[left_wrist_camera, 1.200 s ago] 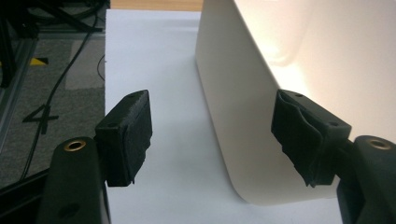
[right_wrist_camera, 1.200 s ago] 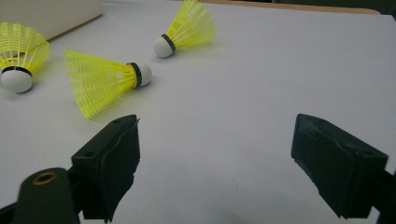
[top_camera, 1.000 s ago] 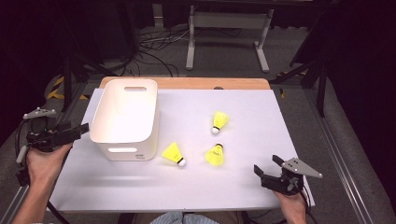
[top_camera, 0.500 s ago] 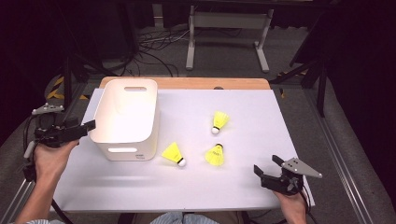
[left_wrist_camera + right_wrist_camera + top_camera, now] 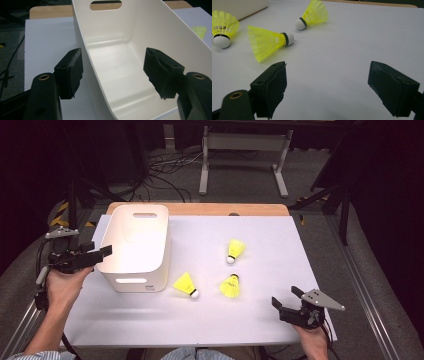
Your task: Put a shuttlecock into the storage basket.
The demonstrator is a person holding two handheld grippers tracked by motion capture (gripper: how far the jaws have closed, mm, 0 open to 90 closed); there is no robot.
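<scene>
My left gripper (image 5: 113, 75) is wide open with its jaws straddling the near left wall of the white bin (image 5: 130, 65): one jaw outside over the table, one inside over the bin floor. I can't tell whether either pad touches the wall; nothing is clamped yet. The wall runs straight away from me between the jaws, so I judge that closing would pinch it. In the high view this gripper (image 5: 97, 254) sits at the bin's (image 5: 135, 247) left rim.

My right gripper (image 5: 327, 87) is also wide open and holds nothing, low over the white table (image 5: 362, 37). The nearest shuttlecock (image 5: 268, 42) lies ahead and to the left, on its side, cork pointing right. Two more lie beyond, one (image 5: 223, 27) at far left, one (image 5: 313, 15) farther back. The right hand is nearer all three.
</scene>
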